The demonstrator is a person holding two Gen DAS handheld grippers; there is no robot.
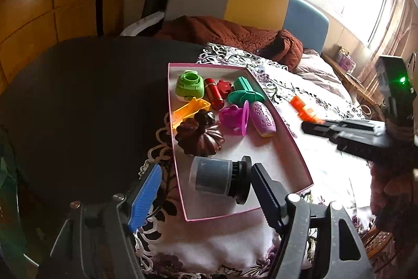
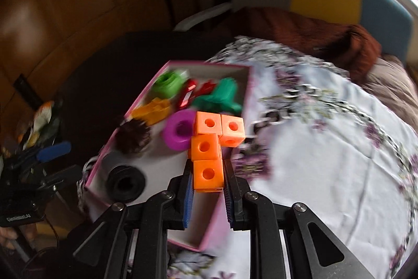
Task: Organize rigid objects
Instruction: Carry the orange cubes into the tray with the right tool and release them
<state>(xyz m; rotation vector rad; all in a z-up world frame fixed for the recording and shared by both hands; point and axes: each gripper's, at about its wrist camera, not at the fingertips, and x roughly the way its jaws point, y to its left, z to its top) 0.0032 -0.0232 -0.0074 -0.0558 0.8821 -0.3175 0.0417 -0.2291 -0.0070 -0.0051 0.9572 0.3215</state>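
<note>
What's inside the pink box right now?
The pink box holds a green cap, red cylinder, teal piece, yellow piece, magenta spool, purple case, brown fluted mould and grey filter. Anything beneath them is hidden.

1 pink box (image 1: 292, 137). Inside it: 1 green dispenser (image 1: 190, 84), 1 red cylinder (image 1: 214, 93), 1 red puzzle piece (image 1: 225, 86), 1 teal flanged piece (image 1: 244, 93), 1 yellow-orange mould (image 1: 190, 110), 1 magenta flanged piece (image 1: 235, 118), 1 purple patterned capsule (image 1: 262, 118), 1 dark brown pumpkin shape (image 1: 199, 136), 1 grey filter cylinder (image 1: 219, 178). 1 cluster of 4 orange cubes (image 2: 209, 148). 2 grippers: left gripper (image 1: 206, 196), right gripper (image 2: 208, 196).
</note>
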